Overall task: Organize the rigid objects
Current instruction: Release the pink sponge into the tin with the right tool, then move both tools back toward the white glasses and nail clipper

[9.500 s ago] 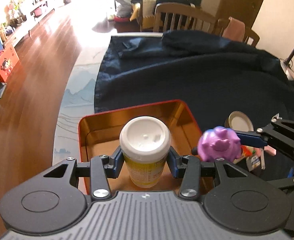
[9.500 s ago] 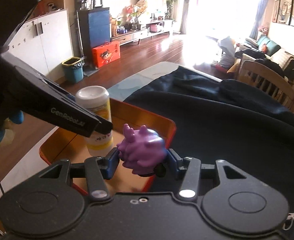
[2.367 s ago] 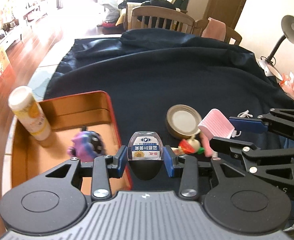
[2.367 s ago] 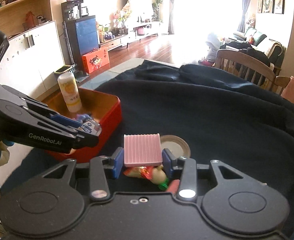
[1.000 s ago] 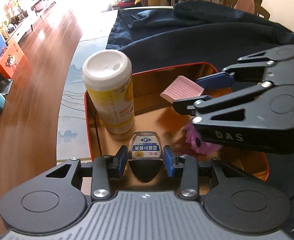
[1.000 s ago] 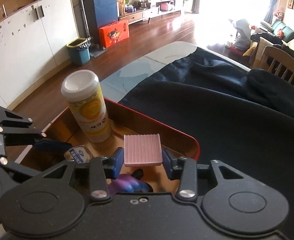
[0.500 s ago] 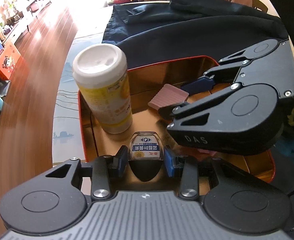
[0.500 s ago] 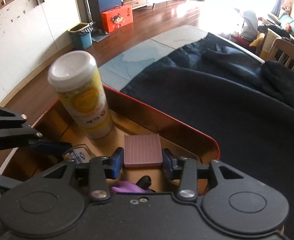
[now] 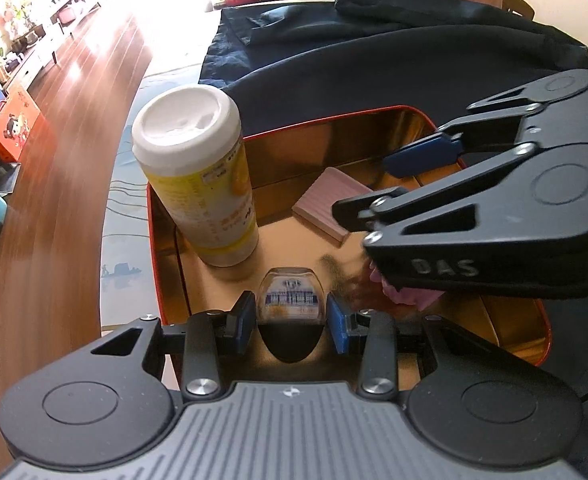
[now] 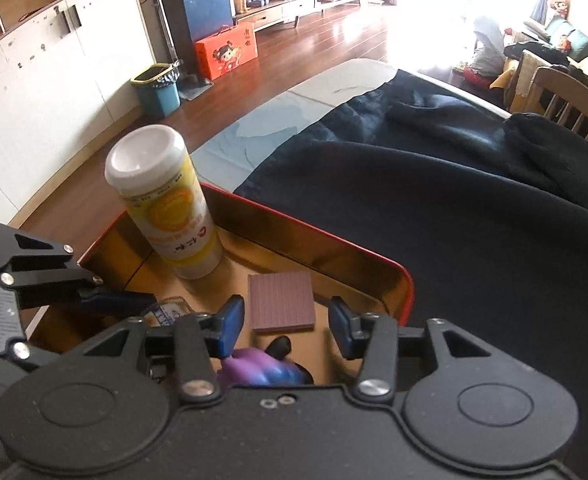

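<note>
A red tin tray (image 10: 408, 280) with a gold inside holds 4 things: an upright yellow bottle (image 10: 169, 216) with a white cap, a flat pink ribbed block (image 10: 281, 302), a purple toy (image 10: 261, 370), and a small, possibly eye-drop, bottle (image 9: 291, 300).

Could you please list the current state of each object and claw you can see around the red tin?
Red tin: open, lidless, on the dark cloth.
Yellow bottle: upright in the tin, capped.
Pink block: lying flat on the tin floor, released.
Purple toy: resting in the tin.
Small labelled container: gripped, low in the tin.
Left claw: shut on the container.
Right claw: open, jaws just widened, clear of the block.
</note>
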Available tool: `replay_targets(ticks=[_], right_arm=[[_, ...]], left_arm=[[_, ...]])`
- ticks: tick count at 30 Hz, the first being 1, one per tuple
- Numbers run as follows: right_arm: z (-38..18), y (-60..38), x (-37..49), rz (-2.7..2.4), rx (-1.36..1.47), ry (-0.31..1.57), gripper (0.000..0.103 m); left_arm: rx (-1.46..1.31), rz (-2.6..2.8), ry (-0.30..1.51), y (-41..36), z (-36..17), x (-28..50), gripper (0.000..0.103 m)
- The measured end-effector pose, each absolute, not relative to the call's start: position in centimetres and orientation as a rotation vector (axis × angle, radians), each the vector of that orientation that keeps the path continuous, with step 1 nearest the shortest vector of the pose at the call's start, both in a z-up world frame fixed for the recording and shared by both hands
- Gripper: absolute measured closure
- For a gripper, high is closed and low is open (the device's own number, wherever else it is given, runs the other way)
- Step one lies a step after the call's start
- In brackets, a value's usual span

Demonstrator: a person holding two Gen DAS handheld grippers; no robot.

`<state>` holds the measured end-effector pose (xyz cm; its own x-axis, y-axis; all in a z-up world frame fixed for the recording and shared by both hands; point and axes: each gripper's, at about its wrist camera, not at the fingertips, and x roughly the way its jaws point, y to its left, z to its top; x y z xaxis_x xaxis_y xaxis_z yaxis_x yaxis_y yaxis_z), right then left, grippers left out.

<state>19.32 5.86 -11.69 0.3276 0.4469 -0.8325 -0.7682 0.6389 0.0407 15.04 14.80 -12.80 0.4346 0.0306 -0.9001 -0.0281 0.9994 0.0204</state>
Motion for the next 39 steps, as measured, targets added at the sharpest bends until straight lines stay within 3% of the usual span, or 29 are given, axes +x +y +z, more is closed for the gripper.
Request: replay_targets(ticks=[18,24,30,34,39], right_arm=[[-6.5,0.8,16.5,0.799,-0.263,0.83,0.052],[-5.3,-2.0,15.1,0.786,-0.234,0.801,0.042],[-4.6,-4.6,14.5,0.758,-0.199,0.783,0.039],[-4.2,-6.4,14.4,0.737,-0.179,0.76,0.028],[-3.8,-8.8,14.6,0.724,-0.144,0.75,0.021]], left_arm=[[-0.013,0.025,1.026,13.0,-9.7,12.9,0.06],[0.003,0.025,0.976,11.4,-8.0,11.8,0.057],[0.001,0.026,0.939,9.7,-6.7,11.3,0.052],[-0.001,0.023,0.916,8.4,-6.1,11.1,0.052],[-0.009,0.017,0.892,6.6,-5.5,11.2,0.042]])
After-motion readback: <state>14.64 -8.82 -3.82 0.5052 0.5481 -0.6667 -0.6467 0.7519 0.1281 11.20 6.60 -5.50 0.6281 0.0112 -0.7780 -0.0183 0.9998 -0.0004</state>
